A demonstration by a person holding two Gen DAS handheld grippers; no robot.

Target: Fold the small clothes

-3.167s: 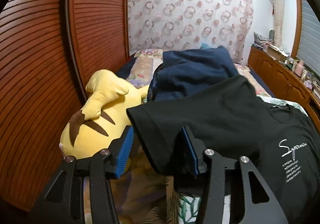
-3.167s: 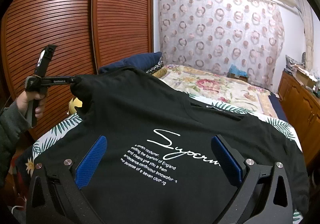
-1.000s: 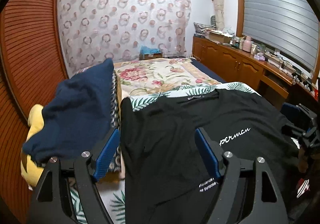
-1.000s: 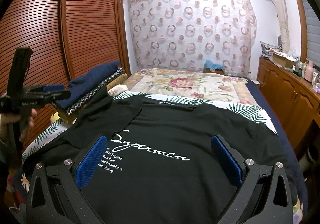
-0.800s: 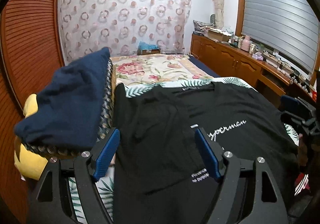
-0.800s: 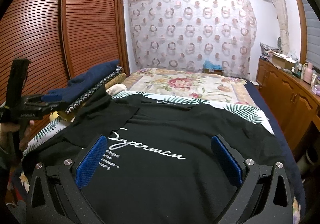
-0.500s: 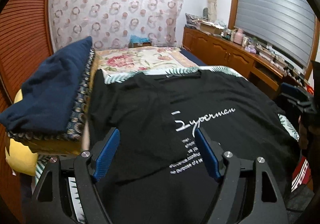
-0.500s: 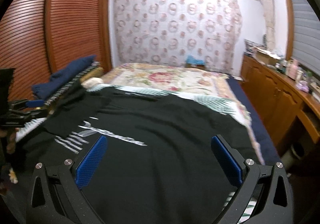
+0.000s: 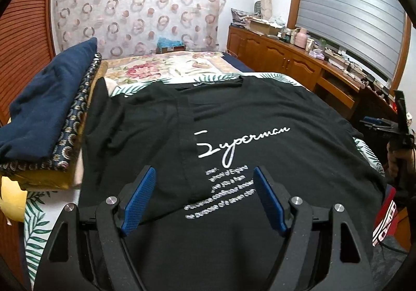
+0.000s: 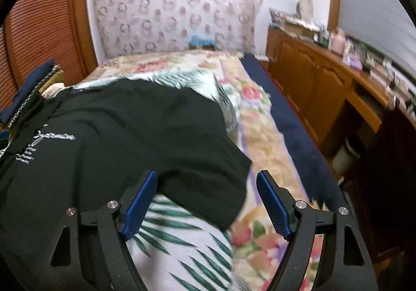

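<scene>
Black cotton T-shirt [image 9: 234,119] with white script is spread on the leaf-print bedsheet [image 10: 182,246]. Left gripper [image 9: 204,197] is held spread above it; right gripper [image 10: 206,202], closing, straddles the right sleeve [image 10: 208,187] unpinched.

We are looking across a bed [image 9: 166,67] covered in a floral spread, and everything else we are placing around it. Behind its far end a curtain [image 9: 140,5] patterned with rings is hanging over the wall. To the left of the bed a slatted wooden wardrobe [image 10: 44,20] is standing. Along the right of the bed a low wooden cabinet [image 9: 280,59] is running, its top carrying boxes and bottles. Above that cabinet a window blind [image 9: 351,13] is hanging closed, and pale light is falling on the white wall beside it.
</scene>
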